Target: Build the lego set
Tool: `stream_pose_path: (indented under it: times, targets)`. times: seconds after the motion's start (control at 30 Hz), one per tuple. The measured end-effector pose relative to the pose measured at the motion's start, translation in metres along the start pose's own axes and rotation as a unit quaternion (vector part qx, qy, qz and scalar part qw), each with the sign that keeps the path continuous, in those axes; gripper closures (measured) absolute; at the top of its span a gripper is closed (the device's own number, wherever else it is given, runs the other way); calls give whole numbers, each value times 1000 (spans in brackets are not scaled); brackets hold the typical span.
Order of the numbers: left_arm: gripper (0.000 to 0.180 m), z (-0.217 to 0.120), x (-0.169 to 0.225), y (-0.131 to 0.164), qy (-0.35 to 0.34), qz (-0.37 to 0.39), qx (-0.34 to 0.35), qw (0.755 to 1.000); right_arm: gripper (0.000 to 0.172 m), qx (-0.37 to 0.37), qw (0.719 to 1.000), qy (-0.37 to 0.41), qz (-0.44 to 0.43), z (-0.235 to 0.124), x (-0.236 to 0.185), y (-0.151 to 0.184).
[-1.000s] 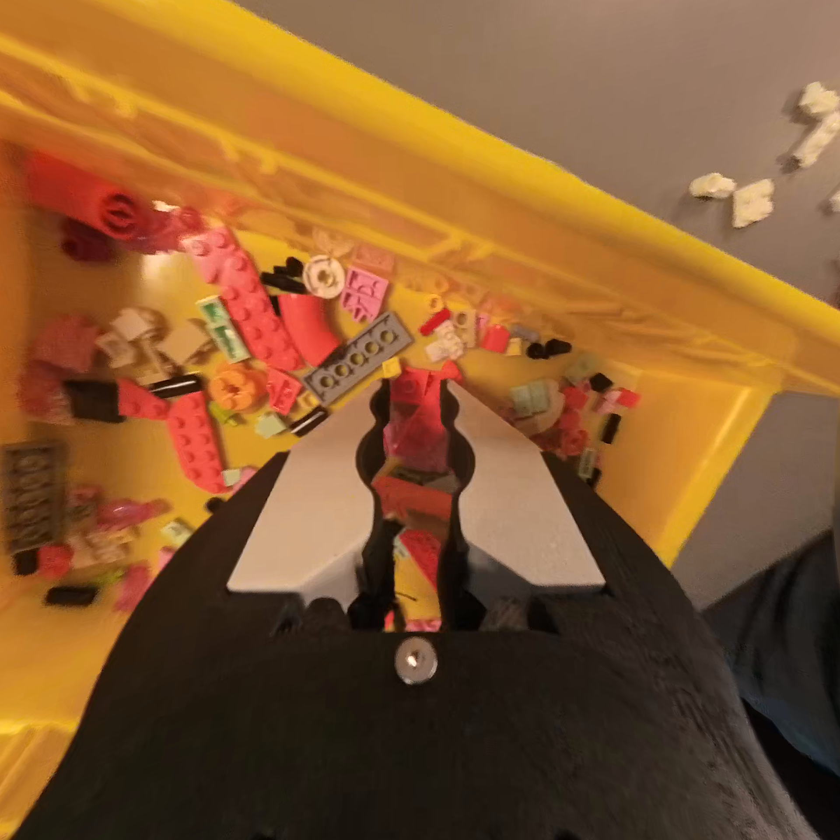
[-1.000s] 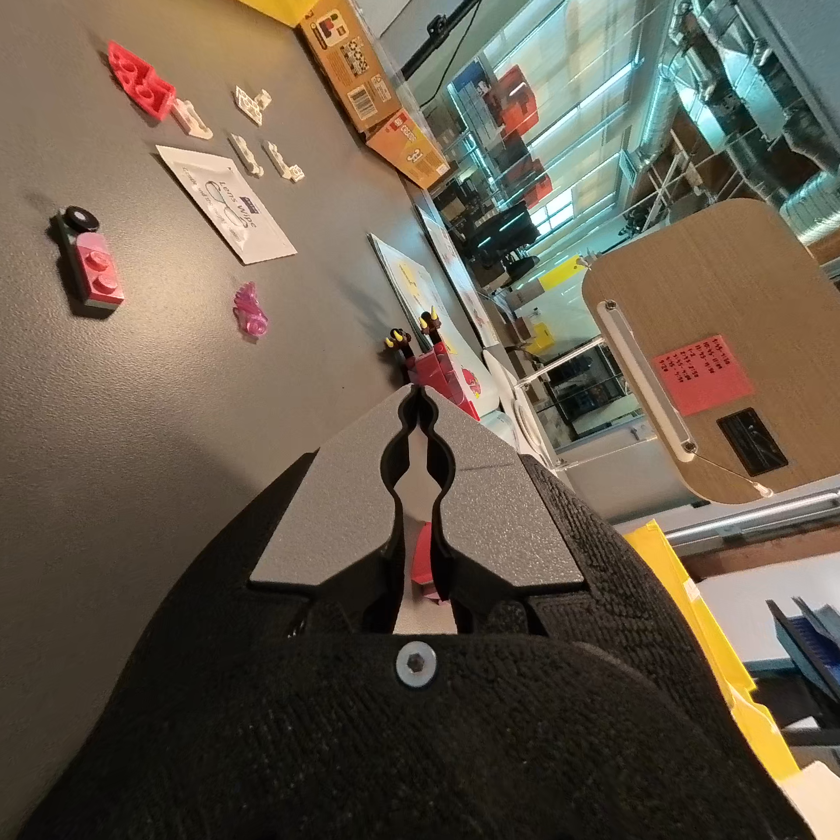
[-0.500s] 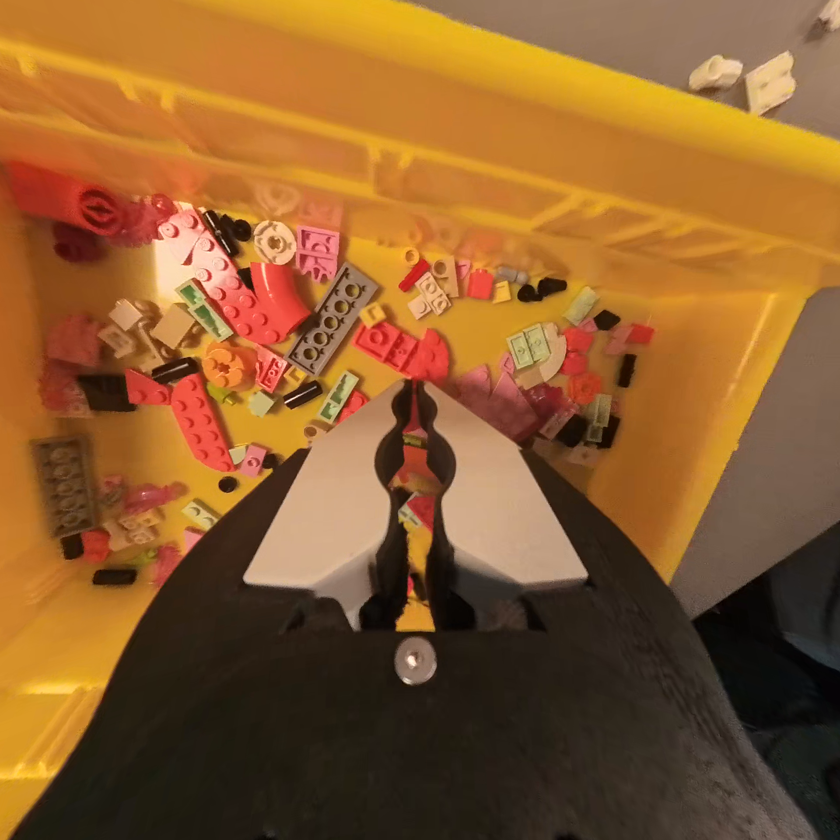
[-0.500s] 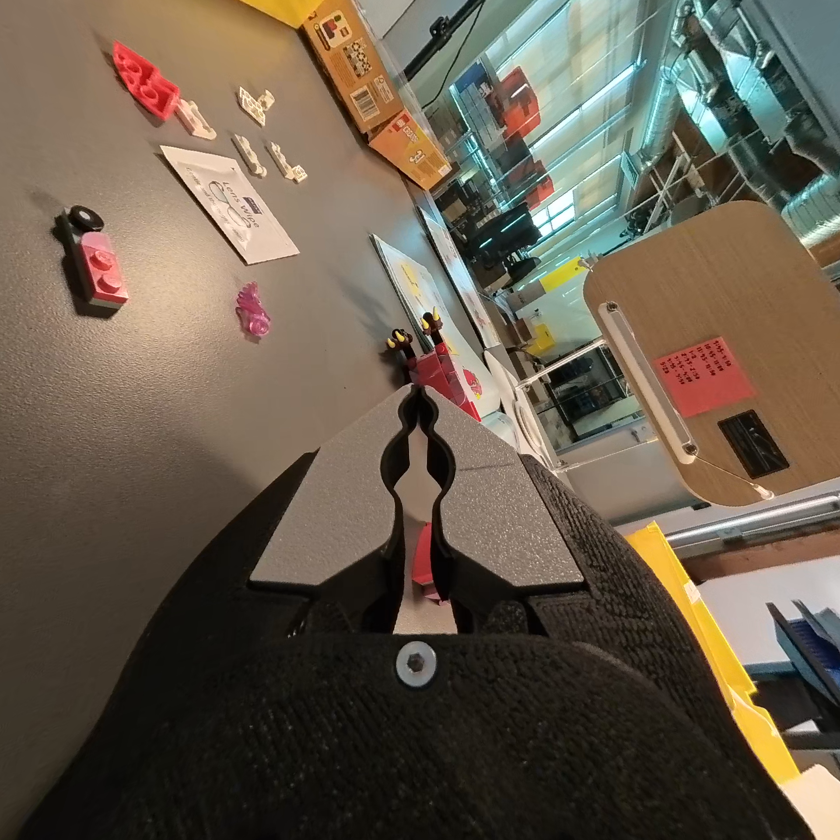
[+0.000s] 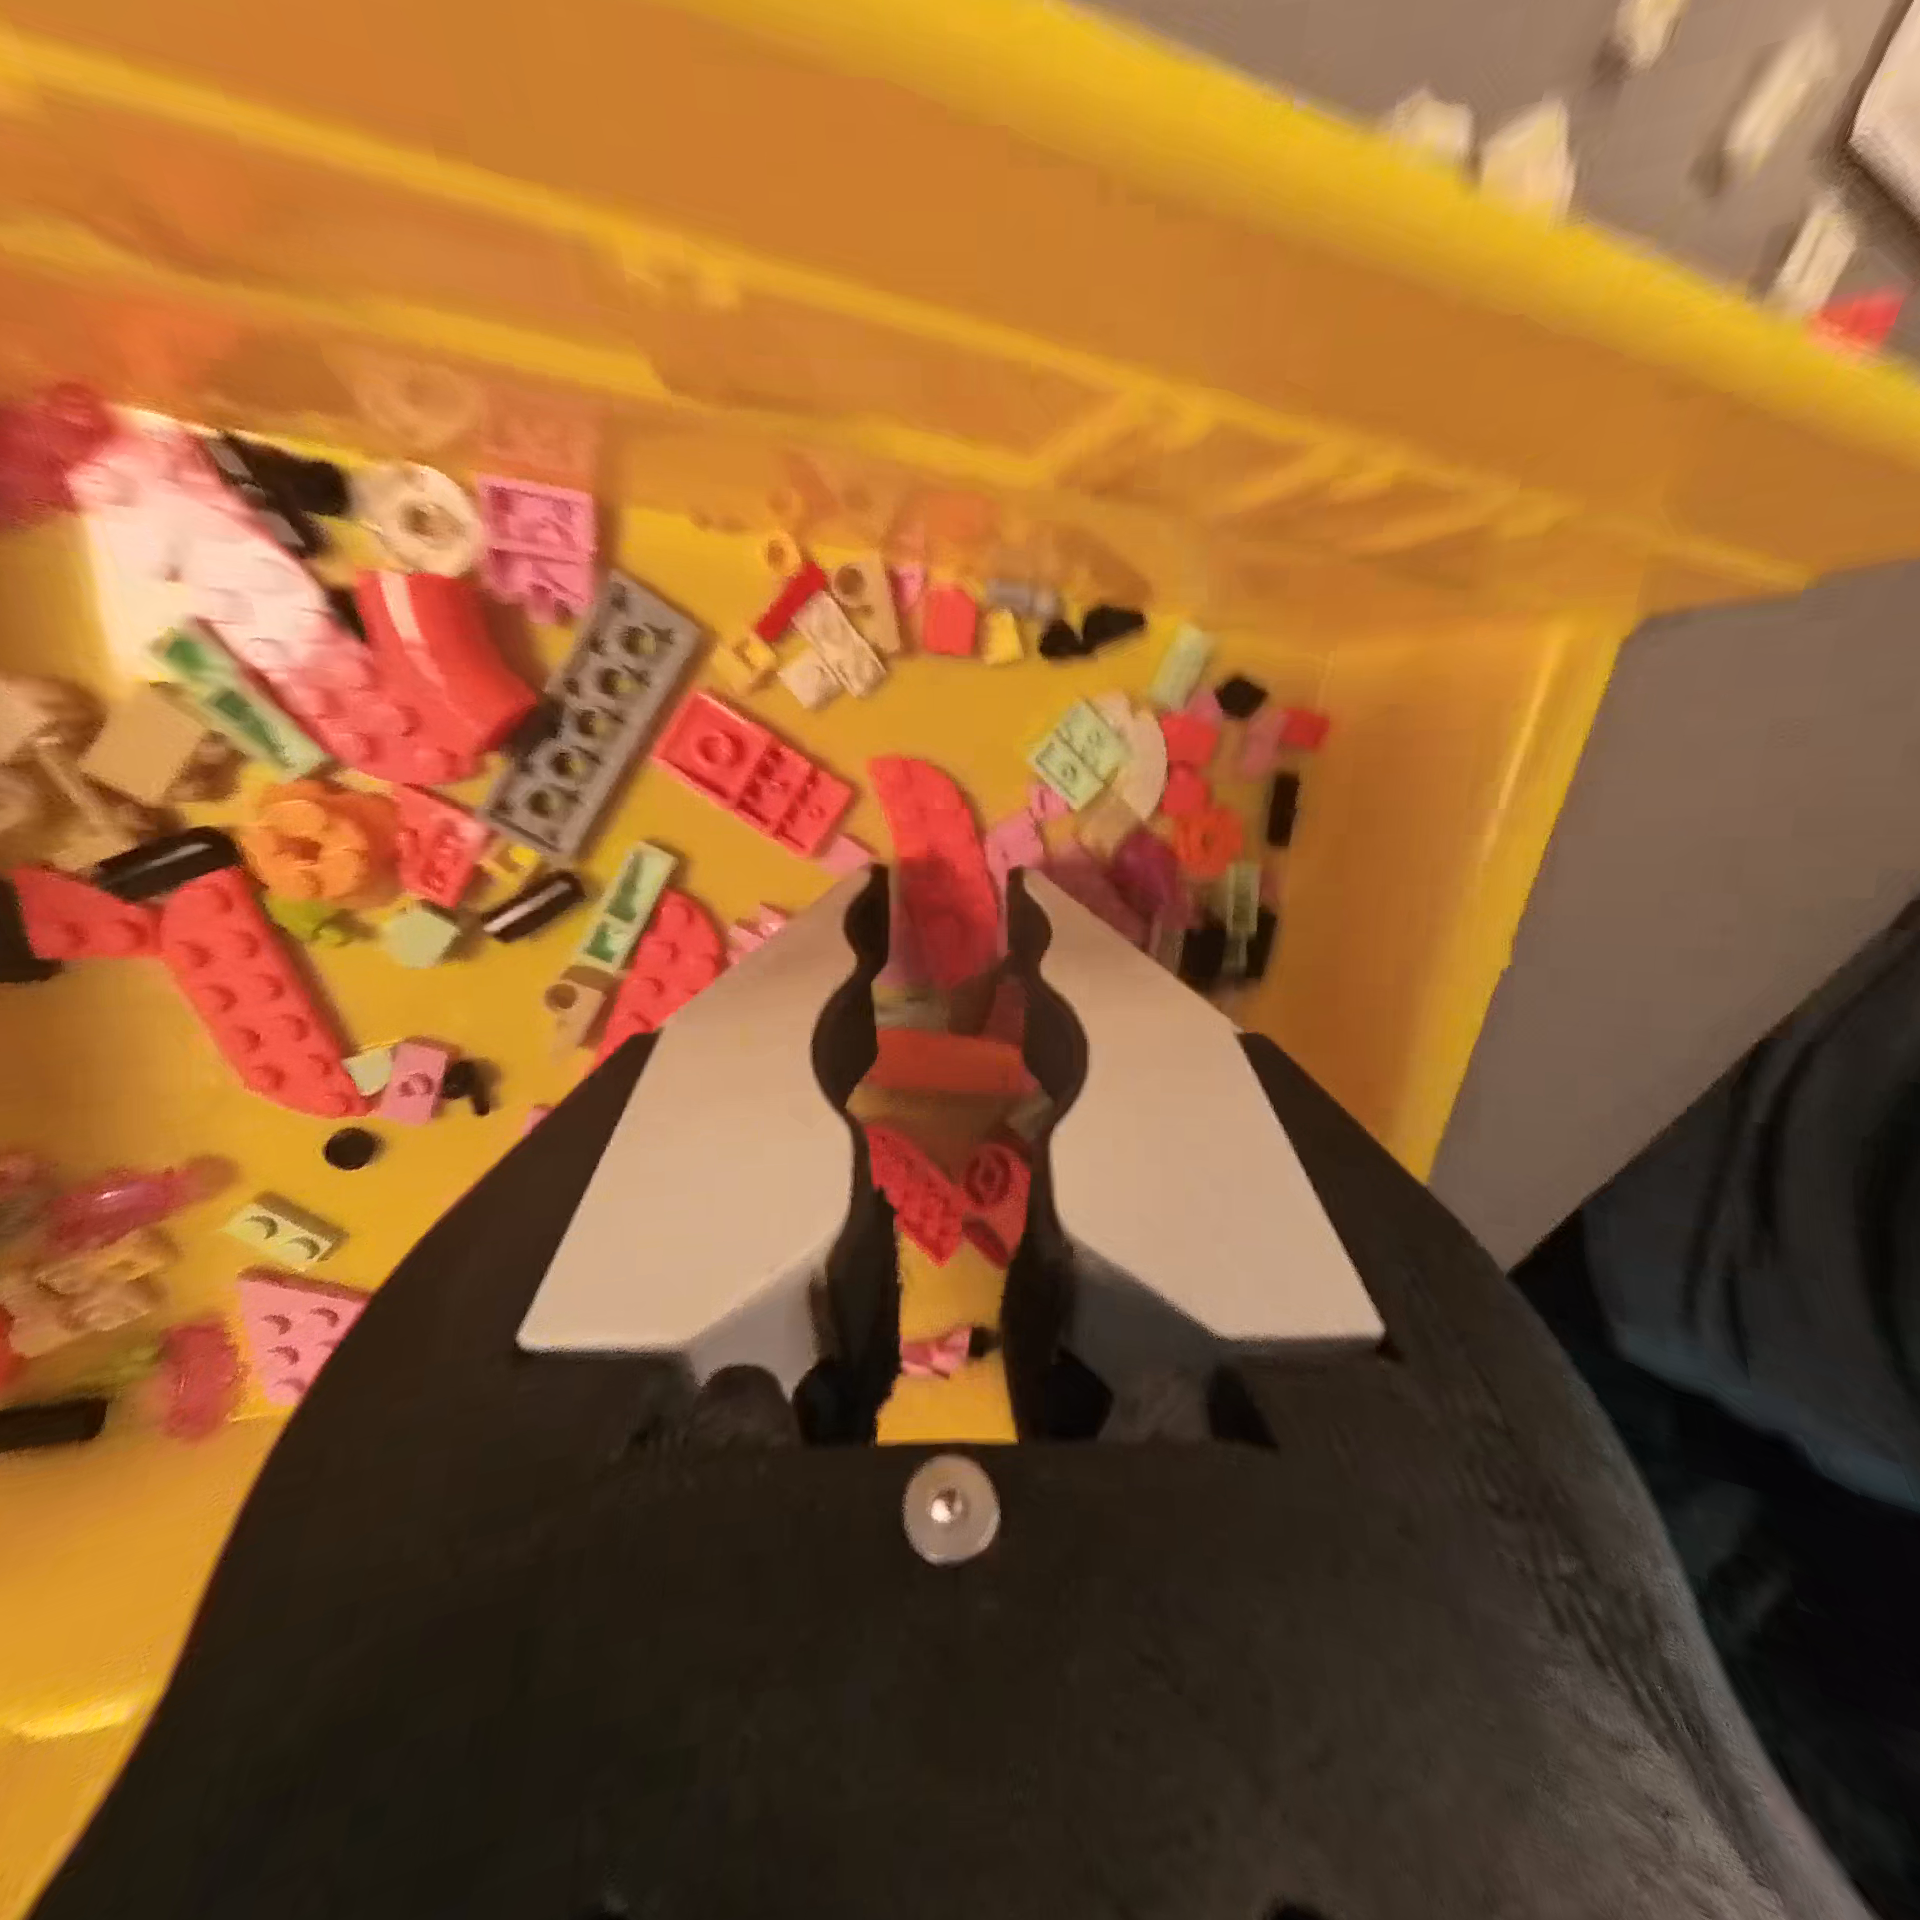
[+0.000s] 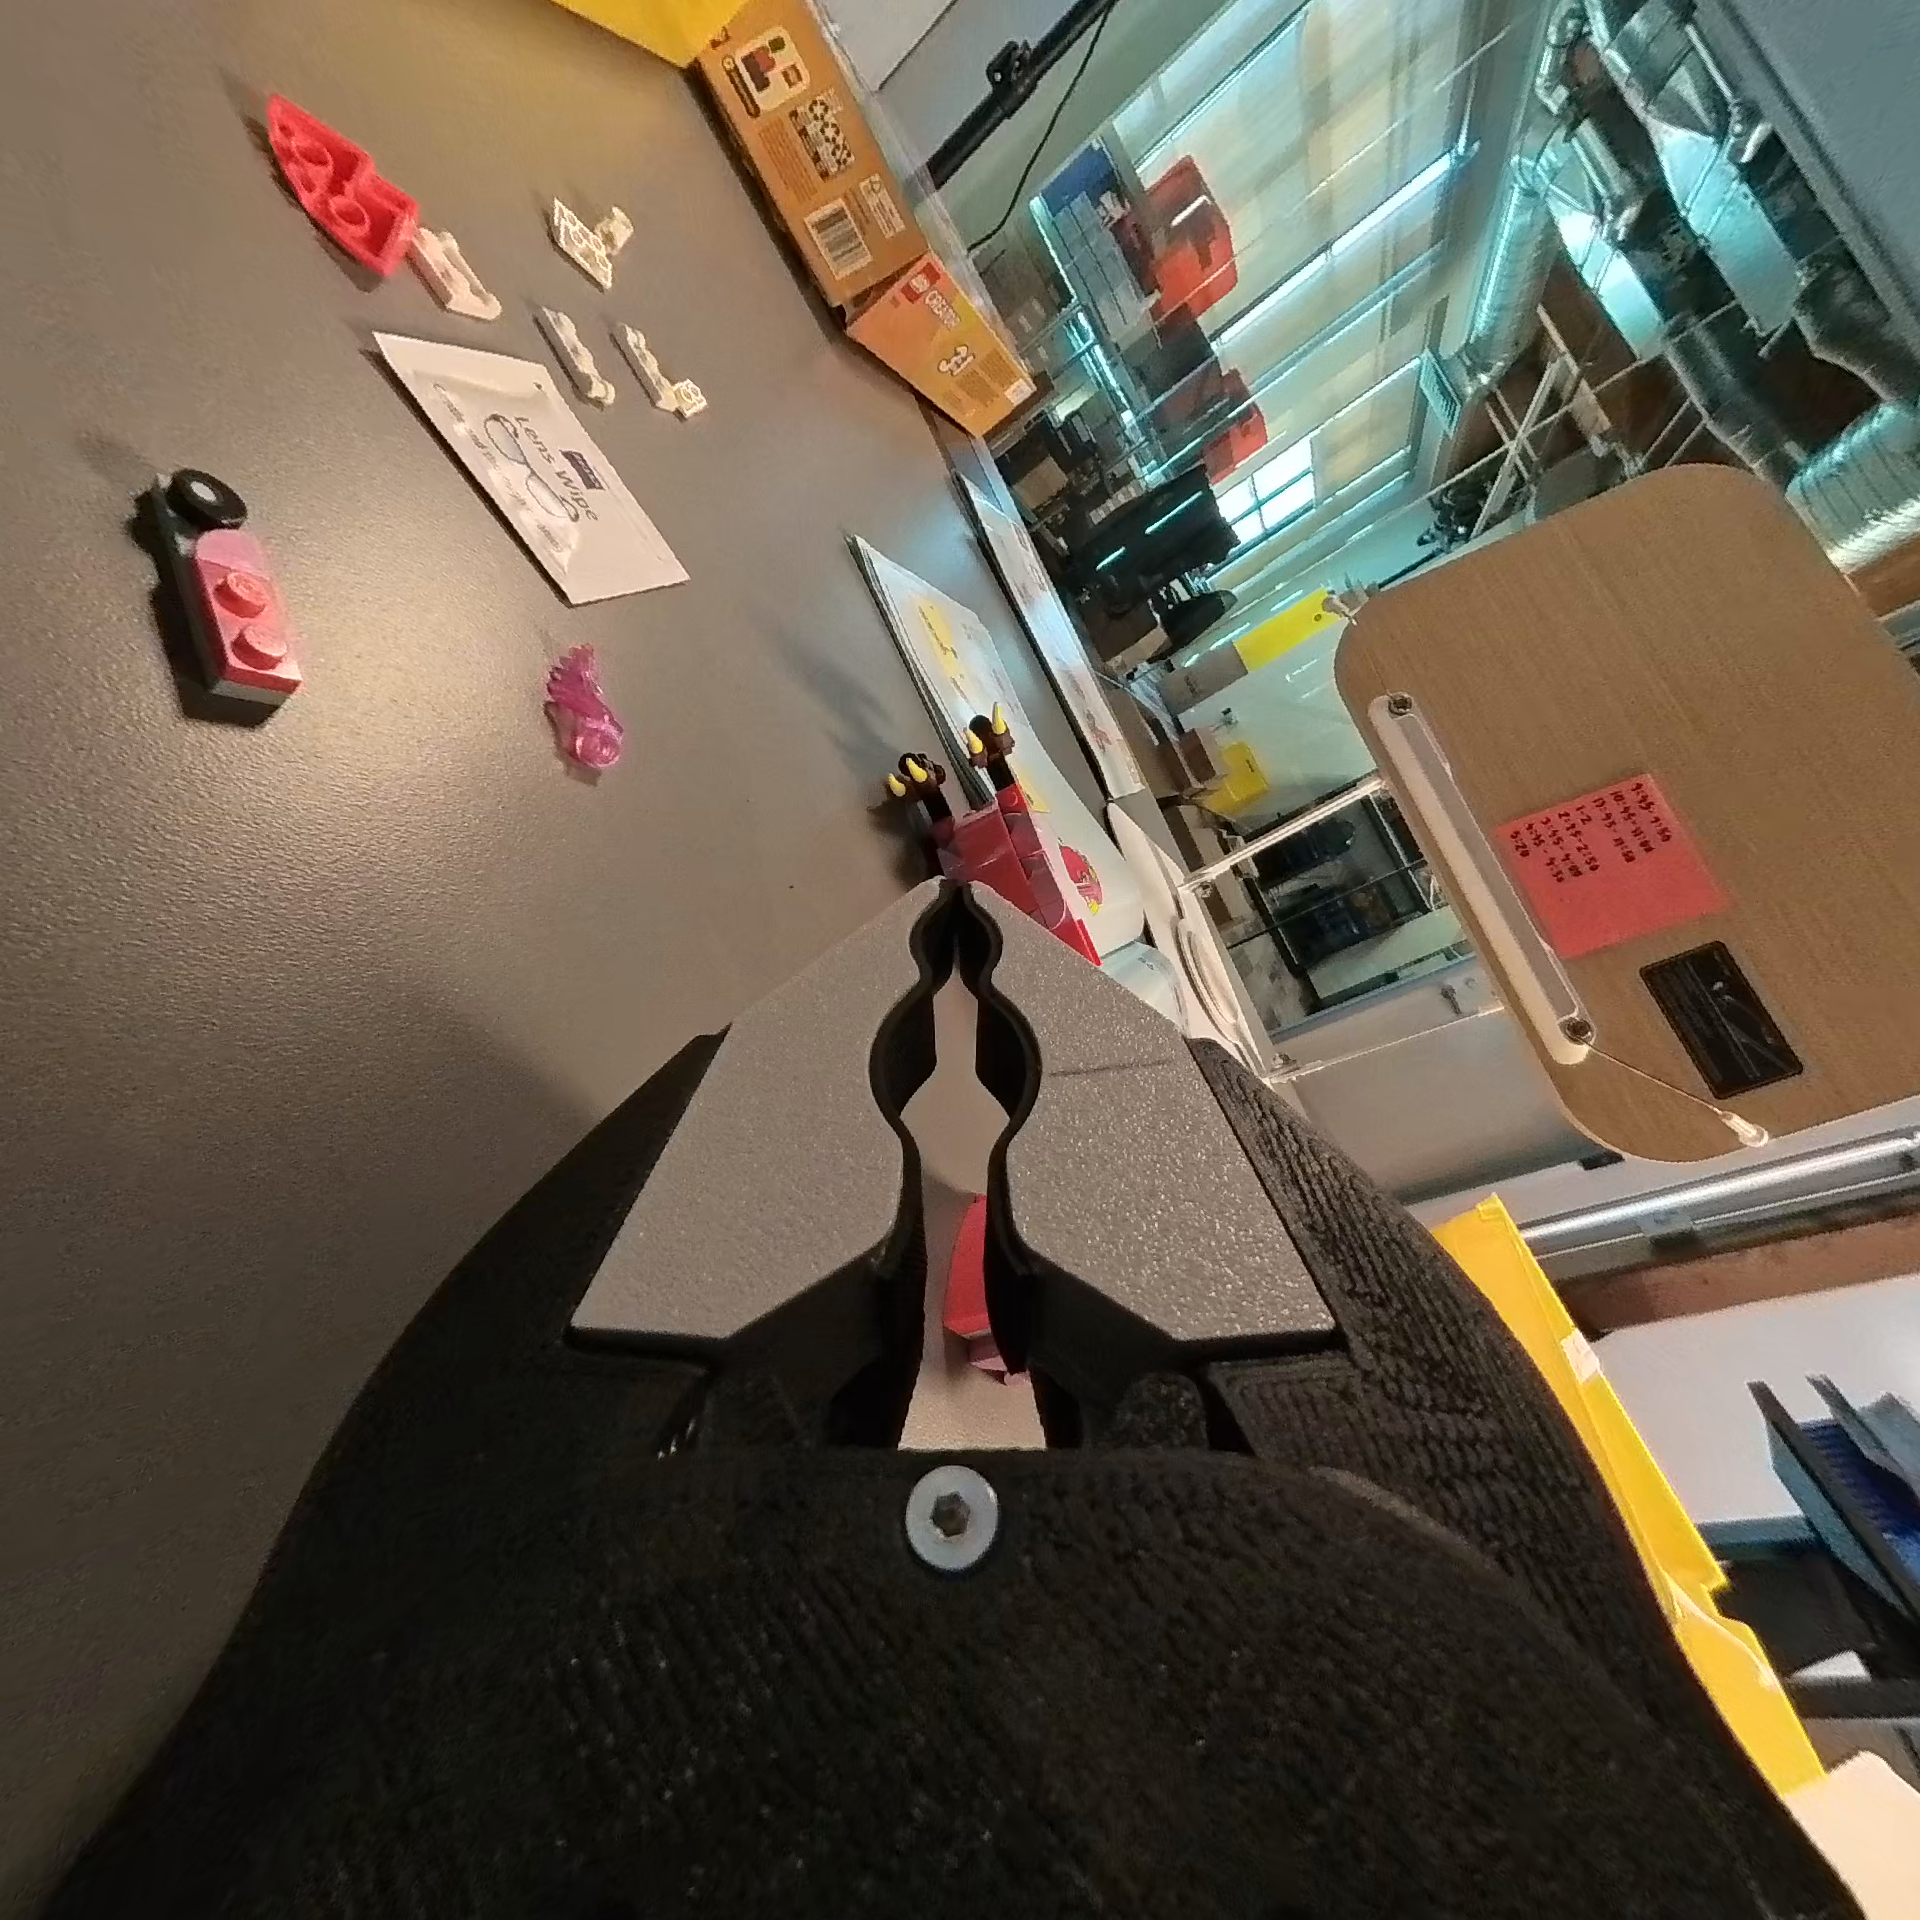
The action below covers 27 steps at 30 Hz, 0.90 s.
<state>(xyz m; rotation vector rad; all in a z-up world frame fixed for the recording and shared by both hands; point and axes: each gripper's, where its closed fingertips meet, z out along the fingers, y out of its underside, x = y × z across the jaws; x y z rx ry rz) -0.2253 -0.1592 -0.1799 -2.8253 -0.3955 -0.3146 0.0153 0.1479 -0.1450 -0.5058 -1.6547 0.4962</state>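
Observation:
In the left wrist view my left gripper [image 5: 951,894] reaches down into a yellow bin [image 5: 935,312] of loose bricks. A red curved plate [image 5: 930,831] sits between its fingertips, fills the gap from pad to pad and sticks out past the tips. The picture is blurred. A red flat plate [image 5: 758,769] and a grey plate with holes [image 5: 597,727] lie just left of it. In the right wrist view my right gripper [image 6: 956,896] is shut, with its tips touching. It lies low over the grey table [image 6: 312,1039]. A dark red brick model with black, yellow-tipped claws [image 6: 997,842] stands just beyond the tips.
On the table lie a red wedge brick [image 6: 338,197], a grey plate with a magenta brick and a wheel [image 6: 234,613], a clear pink piece [image 6: 584,712], a white sachet [image 6: 530,468] and small white parts [image 6: 571,353]. Cardboard boxes [image 6: 821,166] and booklets [image 6: 956,644] line the far edge. My hands' fingertips stand some 40 cm from each other.
Half a second ago the left jaws were shut with the red curved plate lying just in front of the tips. Now they stand apart around it, farther forward. The right gripper has not moved.

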Motion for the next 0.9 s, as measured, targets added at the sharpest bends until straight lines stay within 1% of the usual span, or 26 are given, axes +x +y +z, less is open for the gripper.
stream_pose_path:
  times: [0.07,0.1,0.17,0.23,0.33,0.43,0.5,0.6,0.67,0.7,0.73,0.77,0.83,0.9]
  targets:
    - [159,-6,-14,-17,-20,-57,55,997,172,0,1000,0,0,0,0,0]
    - [159,-8,-20,-22,-28,-84,72,993,172,0,1000,0,0,0,0,0]
    - [155,-6,-28,-24,-39,-120,75,989,172,1,1000,-1,0,0,0,0]
    - [152,-2,-33,-21,-55,-136,64,987,172,1,1000,-1,-1,0,-1,0]
    - [150,5,-36,-16,-72,-147,43,986,172,2,1000,-1,0,0,-1,0]
    - [154,7,-33,-21,-74,-145,48,986,172,4,1000,-2,0,0,-1,-1]
    - [164,10,-31,-22,-80,-135,48,987,172,5,1000,-3,-2,-1,-1,-1]
    - [165,10,-28,-22,-91,-118,47,988,172,9,1000,-2,-6,-2,-2,-3]
    - [165,6,-31,-22,-120,-100,51,986,172,13,1000,0,-6,-2,-1,-5]
    - [165,0,-32,-25,-136,-88,66,985,172,16,1000,2,-4,-3,0,-6]
    - [165,-11,-30,-32,-147,-80,97,981,172,20,1000,1,2,-3,0,-7]
    - [166,-25,-21,-42,-144,-69,145,976,172,25,1000,-6,14,-4,0,-8]
    - [166,-57,20,-66,-85,-34,251,964,171,50,996,-30,61,-5,0,-19]
    - [165,-88,80,-84,9,13,343,939,168,114,982,-67,137,-9,5,-48]
